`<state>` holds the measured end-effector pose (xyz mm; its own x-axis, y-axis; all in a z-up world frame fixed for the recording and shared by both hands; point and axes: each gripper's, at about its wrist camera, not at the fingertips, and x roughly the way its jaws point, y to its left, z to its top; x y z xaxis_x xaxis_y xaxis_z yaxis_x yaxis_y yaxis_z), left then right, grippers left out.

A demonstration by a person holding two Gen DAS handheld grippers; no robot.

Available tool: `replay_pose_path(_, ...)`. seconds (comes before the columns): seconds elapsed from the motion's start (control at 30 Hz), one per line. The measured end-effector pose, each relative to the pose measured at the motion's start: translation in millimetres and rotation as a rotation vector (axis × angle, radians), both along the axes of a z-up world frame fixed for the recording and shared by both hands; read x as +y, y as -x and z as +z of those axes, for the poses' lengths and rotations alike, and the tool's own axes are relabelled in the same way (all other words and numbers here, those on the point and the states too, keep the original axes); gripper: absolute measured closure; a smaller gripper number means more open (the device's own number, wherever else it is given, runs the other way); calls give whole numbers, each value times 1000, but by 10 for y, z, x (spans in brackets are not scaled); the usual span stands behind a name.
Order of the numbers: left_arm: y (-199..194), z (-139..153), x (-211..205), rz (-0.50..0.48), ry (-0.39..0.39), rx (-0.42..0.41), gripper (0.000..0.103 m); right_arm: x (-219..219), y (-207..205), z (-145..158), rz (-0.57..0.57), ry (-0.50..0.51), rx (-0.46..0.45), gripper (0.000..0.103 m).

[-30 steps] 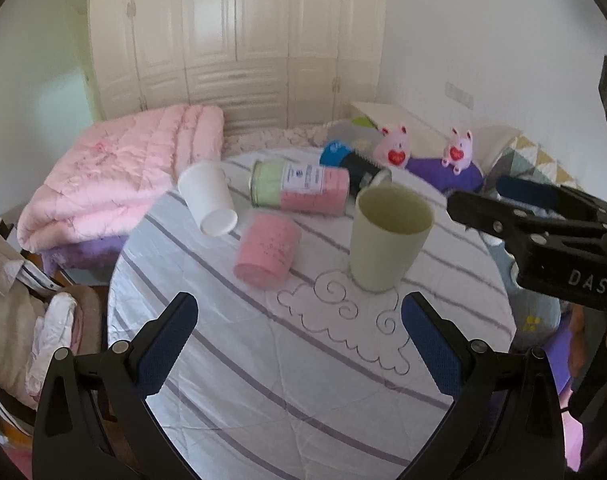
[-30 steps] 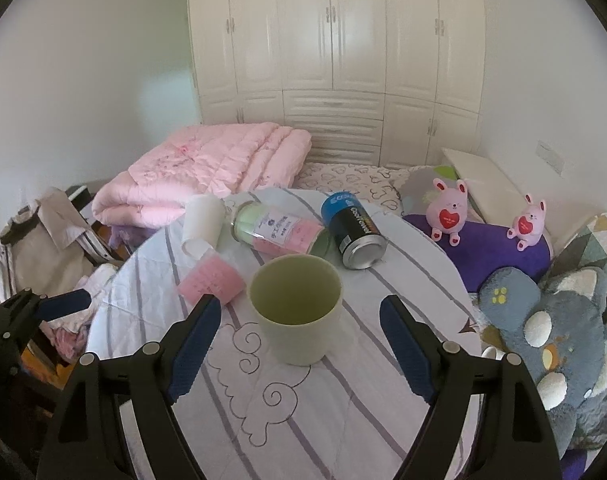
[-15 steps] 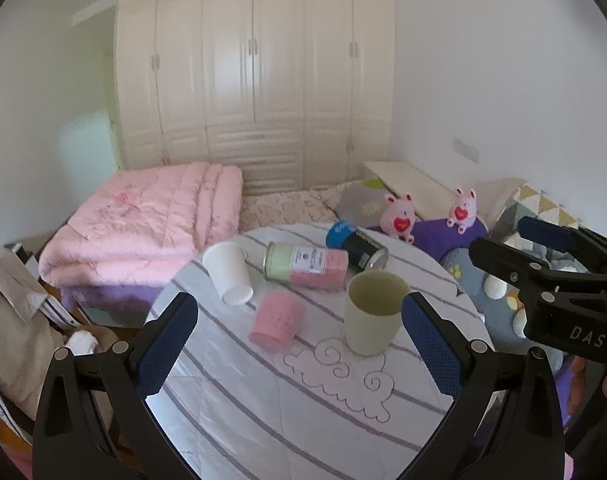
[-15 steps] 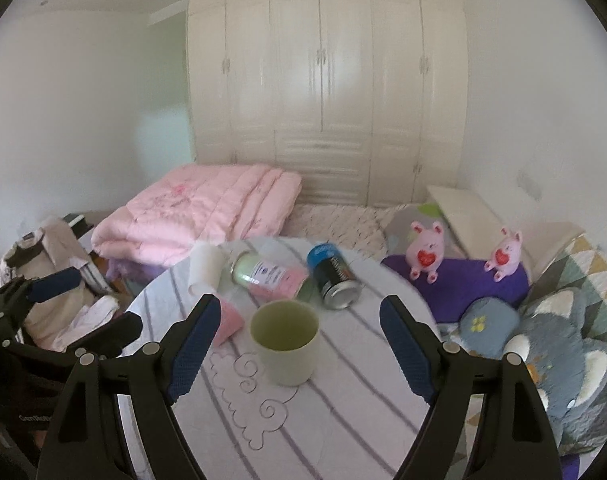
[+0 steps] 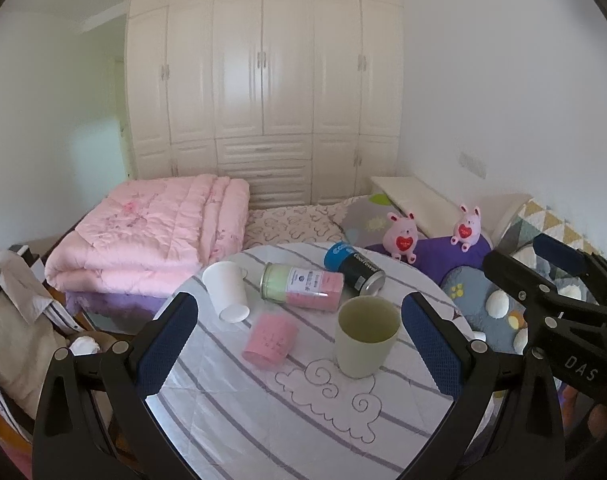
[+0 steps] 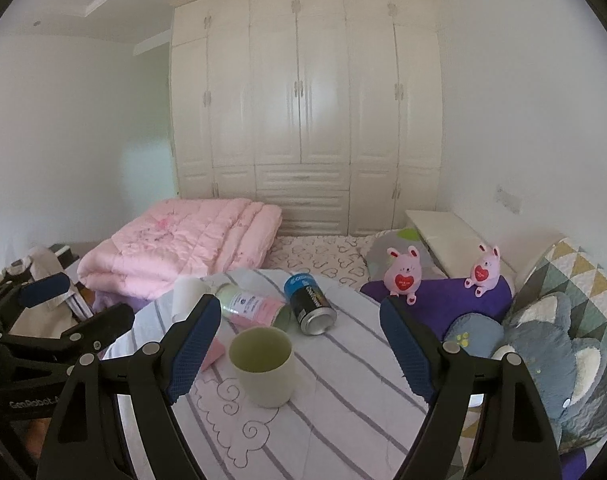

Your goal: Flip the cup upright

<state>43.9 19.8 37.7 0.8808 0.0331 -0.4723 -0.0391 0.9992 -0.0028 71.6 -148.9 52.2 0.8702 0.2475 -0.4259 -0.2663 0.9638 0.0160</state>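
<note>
A pale green cup (image 5: 366, 335) stands upright, mouth up, on the round striped table (image 5: 263, 420); it also shows in the right wrist view (image 6: 263, 365). My left gripper (image 5: 299, 344) is open and empty, held back above the near side of the table. My right gripper (image 6: 299, 348) is open and empty too, back from the cup. A white paper cup (image 5: 226, 290) and a pink cup (image 5: 269, 339) lie on their sides to the left of the green cup.
A pink and green bottle (image 5: 303, 286) and a blue and black can (image 5: 353, 267) lie on their sides at the table's far side. A bed with a pink quilt (image 5: 151, 228), plush toys (image 5: 401, 240) and cushions lies behind, clothes on a chair (image 5: 15, 320) at left.
Both grippers have pulled back and up from the table; the green cup and the other things look smaller and farther. The cup stays upright where it stood.
</note>
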Motion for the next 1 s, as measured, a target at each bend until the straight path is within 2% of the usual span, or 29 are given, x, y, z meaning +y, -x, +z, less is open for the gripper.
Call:
replay_pose_path(0.2,-19,-2,-100,-7,-30,-36,0,-29,41,-17,-37,8,-87,20)
replay_pose_path(0.33,-57,-27,-135,-4,-38,-39,0,-61,20,-37,-44,-9,-110,20)
replay_pose_path(0.73,-233,-101,-129,11,-26,-21,0,-41,-144,-146,-55,2,-76,20)
replay_pose_path(1.0,-391,-163,-105,1,-17,41,0,-27,-268,-188,-54,8,-36,20)
